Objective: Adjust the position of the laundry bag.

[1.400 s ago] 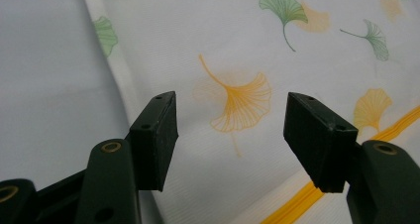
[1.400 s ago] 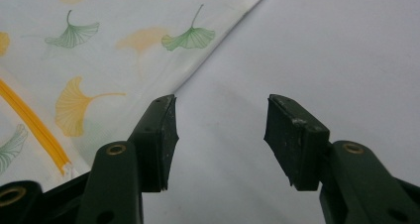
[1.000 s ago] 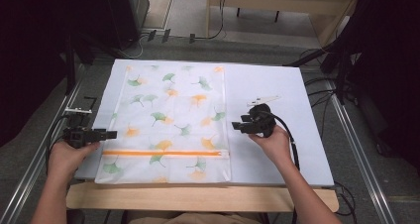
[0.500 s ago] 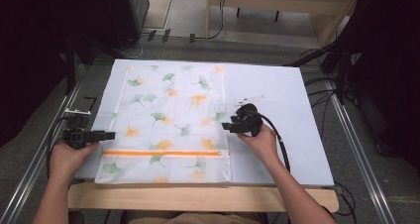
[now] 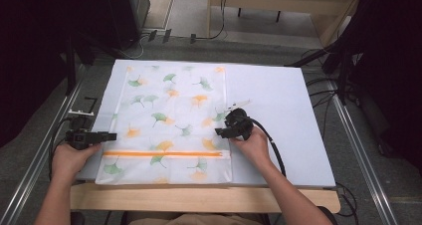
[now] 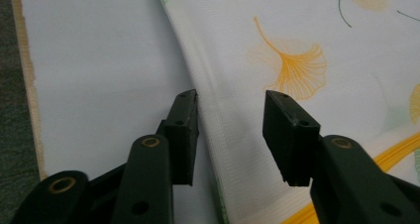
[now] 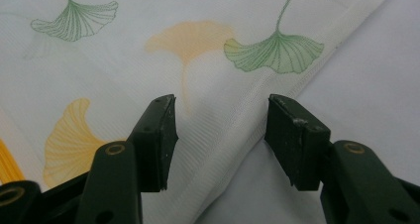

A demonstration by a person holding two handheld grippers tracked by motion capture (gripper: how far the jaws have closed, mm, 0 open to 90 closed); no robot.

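A white mesh bag [image 5: 169, 120] printed with green and orange ginkgo leaves lies flat on the white board, its orange zipper [image 5: 164, 154] running across the near end. My left gripper [image 5: 112, 135] sits at the bag's left edge [image 6: 198, 110]. Its jaws straddle the hem and have just been closing, but they do not press on it. My right gripper [image 5: 220, 132] is low over the bag's right edge [image 7: 257, 95], jaws apart on either side of the seam and just opening a little wider. In both gripper views the left gripper [image 6: 230, 130] and the right gripper [image 7: 220, 135] stand open over fabric.
The white board [image 5: 278, 100] has bare room right of the bag. A wooden table edge [image 5: 199, 197] runs along the near side, with metal rails [image 5: 356, 150] at both flanks. Black cables [image 5: 271, 145] trail from the grippers and across the floor behind.
My right hand has moved left and down from the bare board onto the bag's right edge. The left hand has stayed at the bag's left edge.
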